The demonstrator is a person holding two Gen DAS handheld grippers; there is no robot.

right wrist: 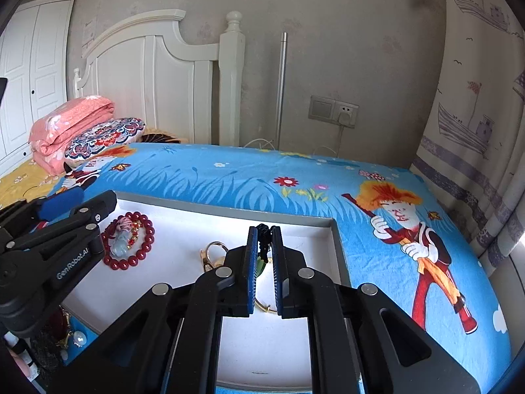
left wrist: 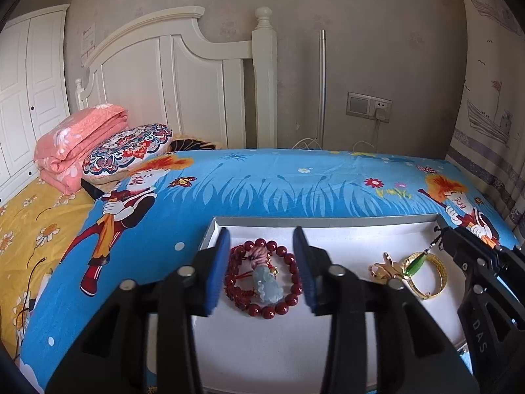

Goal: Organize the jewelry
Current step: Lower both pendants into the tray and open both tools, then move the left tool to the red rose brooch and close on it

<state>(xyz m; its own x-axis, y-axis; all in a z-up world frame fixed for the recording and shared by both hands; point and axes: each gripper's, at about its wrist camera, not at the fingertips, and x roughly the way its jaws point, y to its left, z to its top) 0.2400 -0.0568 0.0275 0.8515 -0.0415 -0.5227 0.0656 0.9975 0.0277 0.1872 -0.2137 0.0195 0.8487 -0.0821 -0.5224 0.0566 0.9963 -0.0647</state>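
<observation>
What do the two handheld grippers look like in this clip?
Both the left gripper and the right gripper are matte black linkage frames with round silver pivot pins and blue ribbed jaws. White lettering runs along their side arms. No cables, sleeves or hands are visible.

We see our left gripper [left wrist: 262, 269] as matte black plastic linkage arms ending in two flat fingers [left wrist: 218, 269] faced with ribbed blue pads. Round silver screw heads mark each pivot. Our right gripper [right wrist: 263, 262] is built the same way, black with blue pads. One arm carries white lettering reading "GenRobot.AI"; another shows embossed letters "DAS".
</observation>
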